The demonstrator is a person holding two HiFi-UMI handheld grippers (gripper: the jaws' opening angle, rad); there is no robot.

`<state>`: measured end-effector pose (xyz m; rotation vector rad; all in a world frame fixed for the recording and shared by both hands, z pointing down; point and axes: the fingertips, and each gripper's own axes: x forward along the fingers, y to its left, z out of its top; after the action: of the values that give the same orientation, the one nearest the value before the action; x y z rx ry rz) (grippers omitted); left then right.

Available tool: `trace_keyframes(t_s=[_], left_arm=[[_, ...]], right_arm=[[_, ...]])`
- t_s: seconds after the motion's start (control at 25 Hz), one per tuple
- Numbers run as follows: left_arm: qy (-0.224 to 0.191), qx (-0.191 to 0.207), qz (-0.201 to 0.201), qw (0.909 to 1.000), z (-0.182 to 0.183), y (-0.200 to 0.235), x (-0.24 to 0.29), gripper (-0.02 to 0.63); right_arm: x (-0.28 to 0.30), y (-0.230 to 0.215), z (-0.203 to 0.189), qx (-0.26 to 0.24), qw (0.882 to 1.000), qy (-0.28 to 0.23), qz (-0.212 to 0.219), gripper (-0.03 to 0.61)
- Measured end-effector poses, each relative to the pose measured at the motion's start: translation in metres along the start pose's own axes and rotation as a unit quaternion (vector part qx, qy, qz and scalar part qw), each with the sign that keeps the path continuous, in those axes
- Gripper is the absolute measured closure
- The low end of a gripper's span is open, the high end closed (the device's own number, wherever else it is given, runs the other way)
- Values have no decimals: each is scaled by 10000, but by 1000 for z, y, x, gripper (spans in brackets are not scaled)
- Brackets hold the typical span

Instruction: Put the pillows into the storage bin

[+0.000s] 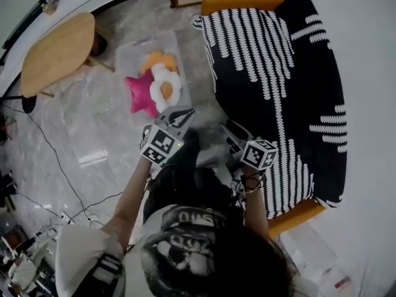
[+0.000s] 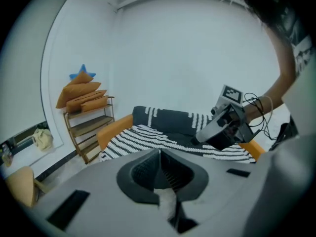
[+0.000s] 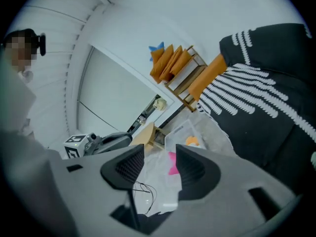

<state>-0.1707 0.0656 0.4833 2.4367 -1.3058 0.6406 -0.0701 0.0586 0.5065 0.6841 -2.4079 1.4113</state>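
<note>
The storage bin (image 1: 127, 60) lies far-left on the floor (image 1: 93, 122), nearer my left fingers (image 2: 140, 172), closed on nothing; right fingers (image 3: 192, 169) stand half-open, empty.

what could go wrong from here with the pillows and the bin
1. The bin already holds a pink star pillow, a white flower pillow and an orange pillow, crowded toward its near end; another dropped on top might slide out.
2. A cable crosses the floor beside the person and could snag a foot.
</note>
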Motion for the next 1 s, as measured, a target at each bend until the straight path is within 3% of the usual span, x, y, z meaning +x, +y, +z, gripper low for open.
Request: trace_keyframes(t_s=[0.24, 0.4, 0.64, 0.76, 1.0], left_arm=[[-195, 699, -886, 9934, 49, -122, 22, 603], [-395, 939, -1311, 9861, 67, -202, 23, 603], [-603, 795, -1501, 9836, 78, -295, -2, 603], [-665, 898, -1573, 9812, 80, -334, -13, 603], [-765, 1174, -1678, 9758, 85, -391, -26, 603]], right_arm=[[-113, -23, -28, 191, 9963, -744, -378, 379], [-176, -31, -46, 161, 9919, -1137, -549, 385], [-249, -15, -78, -54, 9838, -1644, -710, 436], [-284, -16, -92, -199, 9777, -1807, -1054, 575], [-342, -16, -120, -609, 9686, -1947, -1423, 578]])
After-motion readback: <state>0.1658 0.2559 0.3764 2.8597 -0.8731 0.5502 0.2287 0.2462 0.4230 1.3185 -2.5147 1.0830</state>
